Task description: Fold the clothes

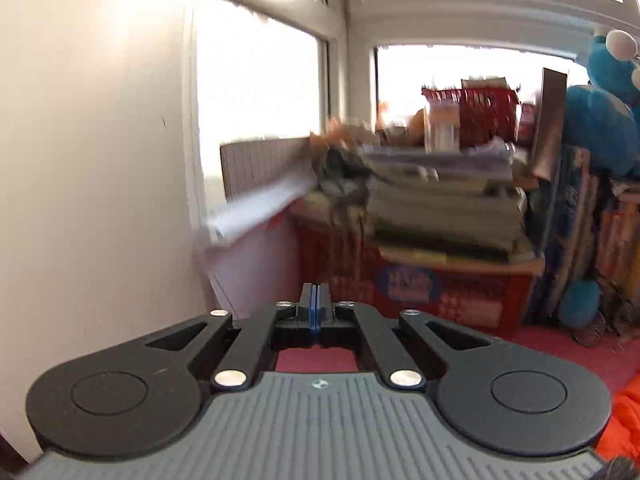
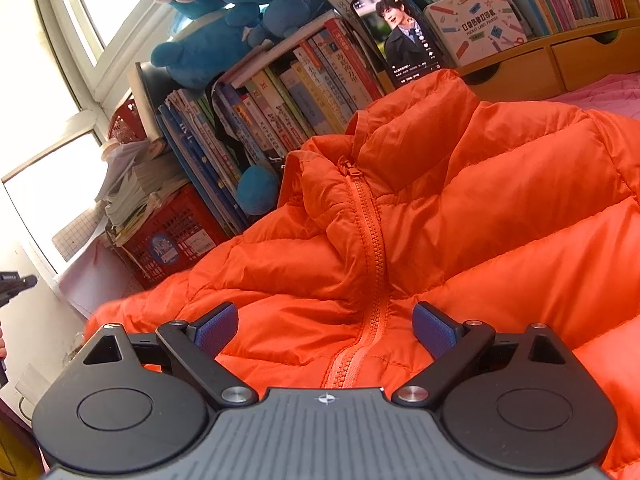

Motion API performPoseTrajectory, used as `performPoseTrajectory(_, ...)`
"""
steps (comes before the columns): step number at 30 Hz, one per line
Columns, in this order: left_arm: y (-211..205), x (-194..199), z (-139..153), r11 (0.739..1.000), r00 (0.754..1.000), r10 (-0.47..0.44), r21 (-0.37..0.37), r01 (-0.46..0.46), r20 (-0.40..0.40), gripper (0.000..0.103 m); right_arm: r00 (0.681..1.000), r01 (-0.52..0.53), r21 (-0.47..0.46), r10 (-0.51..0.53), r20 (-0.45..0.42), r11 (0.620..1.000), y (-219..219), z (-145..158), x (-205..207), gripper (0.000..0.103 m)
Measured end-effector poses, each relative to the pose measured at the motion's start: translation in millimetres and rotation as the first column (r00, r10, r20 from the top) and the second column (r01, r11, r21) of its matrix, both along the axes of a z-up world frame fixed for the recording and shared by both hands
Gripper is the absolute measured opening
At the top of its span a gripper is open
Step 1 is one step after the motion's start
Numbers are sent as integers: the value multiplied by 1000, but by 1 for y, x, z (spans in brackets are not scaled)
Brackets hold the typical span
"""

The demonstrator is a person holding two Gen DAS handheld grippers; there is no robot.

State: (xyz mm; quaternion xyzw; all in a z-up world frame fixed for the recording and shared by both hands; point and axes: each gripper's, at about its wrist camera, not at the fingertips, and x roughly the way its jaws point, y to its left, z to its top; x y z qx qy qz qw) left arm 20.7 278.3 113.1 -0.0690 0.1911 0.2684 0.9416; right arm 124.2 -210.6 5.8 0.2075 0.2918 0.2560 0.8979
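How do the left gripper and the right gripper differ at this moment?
The left gripper is shut, its blue pads pressed together with nothing between them; the right gripper is open, pads wide apart. The left one points at the window corner and a stack of books, away from the jacket; the right one hangs over the jacket, straddling its zipper. Both share the same black arms and blue pads.

A white box (image 2: 476,26) on the shelf reads "POCKET LABEL PRINTER"; book spines stay unreadable.
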Motion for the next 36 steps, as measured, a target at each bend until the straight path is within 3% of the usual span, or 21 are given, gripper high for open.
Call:
performPoseTrajectory(2, -1, -4, -14, 985, 991, -132, -116, 127, -34, 7, 1000, -2, -4, 2, -1, 1000, 1, 0, 0, 96)
performPoseTrajectory(4, -11, -5, -31, 955, 975, -219, -214, 206, -38, 27, 1000, -4, -4, 4, -1, 1000, 1, 0, 0, 97)
performPoseTrajectory(5, -17, -6, -41, 936, 966, -255, -258, 239, -32, 31, 1000, -5, -4, 5, -2, 1000, 1, 0, 0, 97)
performPoseTrajectory(7, -30, -2, -59, 906, 954, -298, -323, 274, -28, 40, 1000, -6, -3, 6, -2, 1000, 1, 1, 0, 97)
performPoseTrajectory(9, -39, 2, -77, 856, 950, -311, -438, 275, -10, 45, 1000, -8, -2, 8, -3, 1000, 1, 1, 0, 98)
performPoseTrajectory(10, -42, 5, -86, 824, 949, -314, -497, 273, 0, 46, 1000, -8, -2, 8, -3, 1000, 1, 1, 0, 98)
performPoseTrajectory(11, -42, 5, -95, 766, 948, -316, -577, 283, 46, 48, 1000, -9, -2, 9, -4, 1000, 1, 1, 0, 98)
performPoseTrajectory(12, -40, 4, -104, 691, 945, -310, -657, 301, 106, 55, 1000, -10, -1, 9, -4, 1000, 1, 1, 0, 98)
performPoseTrajectory(14, -38, 5, -119, 578, 946, -269, -756, 308, 181, 70, 1000, -12, -1, 12, 0, 1000, 1, 1, -1, 98)
performPoseTrajectory(16, -41, 13, -124, 572, 949, -248, -762, 305, 193, 84, 1000, -15, -3, 15, 7, 1000, 2, 2, -1, 99)
performPoseTrajectory(18, -50, 24, -122, 622, 954, -245, -727, 292, 173, 83, 1000, -18, -4, 18, 13, 1000, 2, 3, -2, 100)
performPoseTrajectory(20, -61, 33, -120, 684, 956, -242, -670, 287, 164, 64, 1000, -21, -5, 21, 20, 1000, 3, 3, -3, 100)
performPoseTrajectory(21, -68, 36, -118, 720, 957, -240, -632, 288, 162, 43, 999, -26, -17, 26, 35, 1000, 5, 5, -6, 100)
performPoseTrajectory(22, -72, 37, -116, 737, 955, -250, -607, 296, 162, 31, 997, -36, -48, 39, 71, 998, 10, 10, -11, 100)
performPoseTrajectory(24, -77, 37, -112, 751, 945, -274, -575, 326, 178, 25, 969, -91, -183, 129, 209, 979, 31, 23, -29, 100)
performPoseTrajectory(25, -78, 38, -109, 748, 937, -286, -566, 348, 198, 22, 932, -126, -281, 211, 295, 951, 48, 30, -41, 101)
performPoseTrajectory(27, -79, 37, -102, 738, 918, -317, -546, 396, 238, 21, 823, -158, -461, 374, 428, 873, 85, 40, -64, 103)
performPoseTrajectory(29, -80, 32, -92, 722, 892, -354, -524, 452, 281, 21, 713, -160, -597, 510, 481, 786, 128, 46, -79, 103)
performPoseTrajectory(30, -81, 28, -86, 708, 872, -381, -510, 489, 307, 21, 685, -175, -634, 555, 471, 753, 148, 48, -80, 103)
performPoseTrajectory(33, -88, 17, -66, 637, 786, -490, -462, 618, 376, 21, 656, -220, -671, 616, 436, 708, 196, 49, -72, 103)
performPoseTrajectory(36, -102, 1, -49, 561, 678, -615, -382, 735, 403, 21, 631, -120, -656, 567, 529, 745, 221, 47, -74, 102)
